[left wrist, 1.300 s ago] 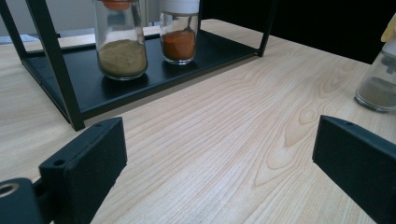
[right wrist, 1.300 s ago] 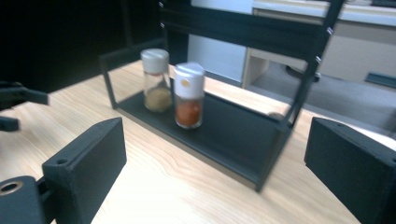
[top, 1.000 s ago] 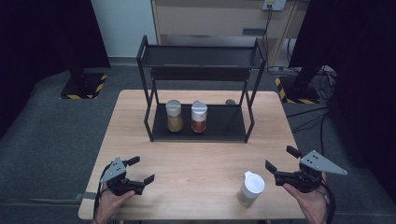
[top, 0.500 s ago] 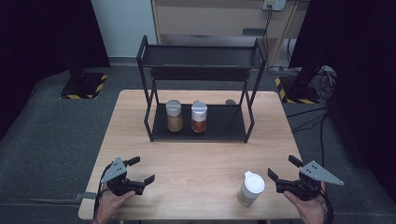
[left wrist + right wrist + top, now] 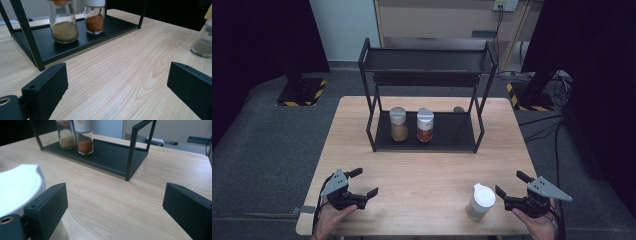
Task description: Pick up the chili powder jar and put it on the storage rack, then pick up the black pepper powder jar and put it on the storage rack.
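Note:
A black two-tier rack [image 5: 427,140] stands at the back of the wooden table. On its lower shelf sit a jar of tan spice [image 5: 398,124] [image 5: 62,23] [image 5: 65,135] and a jar of orange-red spice [image 5: 425,125] [image 5: 94,17] [image 5: 83,137]. A third jar with a white lid [image 5: 481,201] [image 5: 203,40] [image 5: 17,187] stands near the table's front right. My right gripper [image 5: 512,186] is open just right of that jar, its near jaw beside the lid. My left gripper [image 5: 363,182] is open at the front left, nothing between its jaws.
The rack's upper shelf [image 5: 427,60] is bare. A small dark object [image 5: 458,109] lies on the table behind the rack. Bare wood [image 5: 432,170] stretches between the rack and the grippers. A cabinet [image 5: 447,20] and cables [image 5: 547,100] lie beyond the table.
My right gripper has drawn back toward the table's front edge, ending lower and beside the white-lidded jar. The left gripper and the jars have stayed put.

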A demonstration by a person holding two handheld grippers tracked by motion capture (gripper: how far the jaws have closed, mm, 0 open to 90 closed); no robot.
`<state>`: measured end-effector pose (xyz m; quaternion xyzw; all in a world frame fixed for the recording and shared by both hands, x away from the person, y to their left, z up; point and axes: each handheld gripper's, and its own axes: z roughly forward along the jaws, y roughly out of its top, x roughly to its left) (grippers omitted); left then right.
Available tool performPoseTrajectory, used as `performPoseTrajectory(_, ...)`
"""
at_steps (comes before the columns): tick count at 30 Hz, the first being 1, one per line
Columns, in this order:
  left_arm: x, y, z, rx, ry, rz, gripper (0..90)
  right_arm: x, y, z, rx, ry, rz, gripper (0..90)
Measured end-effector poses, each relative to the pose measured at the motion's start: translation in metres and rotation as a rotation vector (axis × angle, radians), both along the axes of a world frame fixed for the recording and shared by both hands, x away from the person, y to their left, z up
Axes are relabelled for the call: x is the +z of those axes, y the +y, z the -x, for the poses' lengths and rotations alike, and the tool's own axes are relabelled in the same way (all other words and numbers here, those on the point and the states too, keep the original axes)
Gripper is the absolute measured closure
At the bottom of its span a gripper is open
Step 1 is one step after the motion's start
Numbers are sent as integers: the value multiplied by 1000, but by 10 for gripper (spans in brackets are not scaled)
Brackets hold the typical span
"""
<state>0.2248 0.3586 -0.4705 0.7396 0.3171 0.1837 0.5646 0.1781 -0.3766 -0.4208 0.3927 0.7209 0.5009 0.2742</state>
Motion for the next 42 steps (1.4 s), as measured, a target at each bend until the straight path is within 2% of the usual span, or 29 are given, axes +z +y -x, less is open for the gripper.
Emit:
performPoseTrajectory(8, 0, 0, -1, -5, 0, 4, 25, -4, 2, -3, 27, 0, 16, 70)
performPoseTrajectory(29, 0, 1, 0, 1, 3, 3, 25, -6, 0, -3, 4, 14, -4, 72)
performPoseTrajectory(34, -1, 1, -1, 1, 3, 7, 25, -5, 1, -2, 3, 8, 1, 72)
performPoseTrajectory(42, 0, 0, 0, -1, 1, 1, 26, -5, -2, 1, -13, -5, -18, 70)
